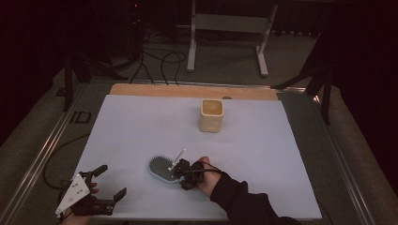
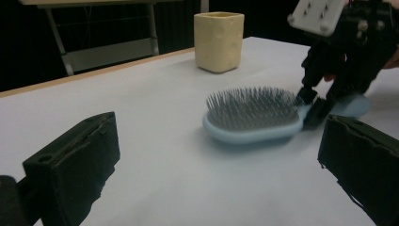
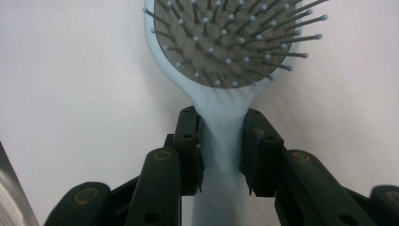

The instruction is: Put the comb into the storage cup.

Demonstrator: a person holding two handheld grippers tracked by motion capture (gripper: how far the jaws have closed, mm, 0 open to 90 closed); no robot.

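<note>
A light blue hairbrush [image 1: 162,168] with grey bristles lies bristles up on the white table cover, near the front middle. My right gripper [image 1: 180,172] is shut on the hairbrush handle [image 3: 221,141], its two black jaws pressing the neck just below the brush head [image 3: 226,42]. From the left gripper view the brush [image 2: 251,115] lies ahead with the right gripper [image 2: 313,106] clamped at its right end. My left gripper [image 1: 110,183] stands open at the front left corner, nothing between its jaws.
A cream square cup [image 1: 211,115] stands upright toward the back middle of the white cover [image 1: 141,126]; it also appears as the cup [image 2: 219,41] beyond the brush. A wooden table edge [image 1: 187,90] runs behind. Cables and a frame lie on the floor beyond.
</note>
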